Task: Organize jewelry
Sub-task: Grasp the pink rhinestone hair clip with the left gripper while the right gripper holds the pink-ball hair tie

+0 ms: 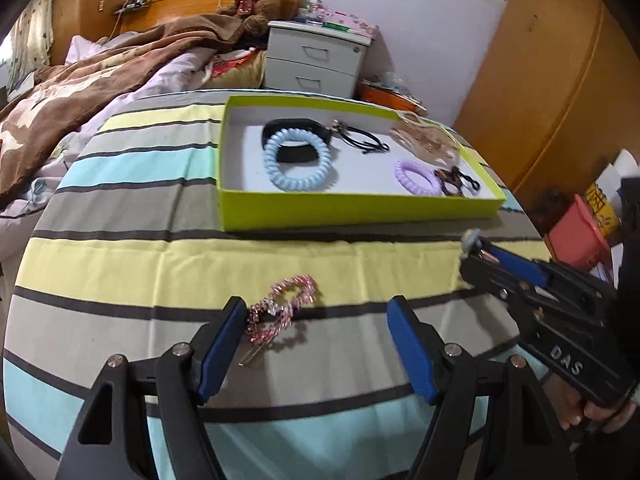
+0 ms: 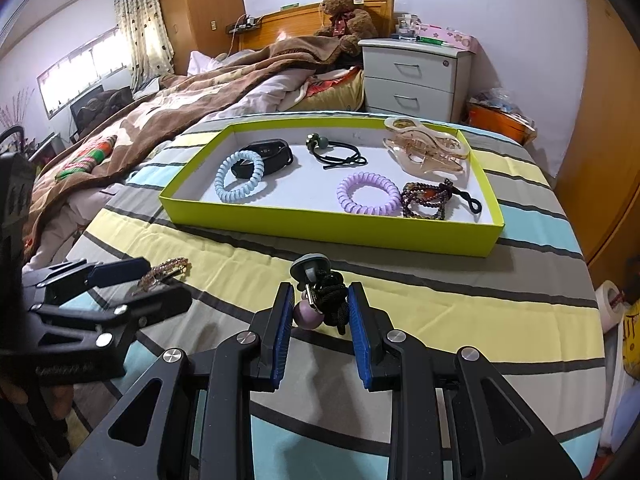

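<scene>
Nearest, the right gripper (image 2: 320, 312) is gripping a black hair tie with beads (image 2: 326, 300), its jaws narrowed onto the knotted cord, a lilac bead and a grey disc showing at the tips. The tie is hanging above the striped cloth (image 2: 460, 308) covering the bench.

To its left, the left gripper (image 1: 316, 336) is hovering with its jaws standing wide and nothing pressed between them. A pink sparkly hair clip (image 1: 280, 312) is lying on the cloth, partly between the fingers and just beside the left-hand blue pad (image 1: 222, 344); whether the pad is touching it cannot be told.

Further on, a lime-green tray (image 2: 320, 232) is sitting on the cloth. It is holding a pale blue coil band (image 2: 240, 178) overlapping a black wristband (image 2: 268, 154), a black elastic tie (image 2: 340, 152), a lilac coil band (image 2: 368, 194), a dark bead bracelet (image 2: 426, 200) and a clear claw clip (image 2: 424, 148).

Beyond, a bed with a brown blanket (image 2: 168, 108), a white drawer unit (image 2: 416, 76) and a teddy bear (image 2: 348, 12) are standing against the wall.
</scene>
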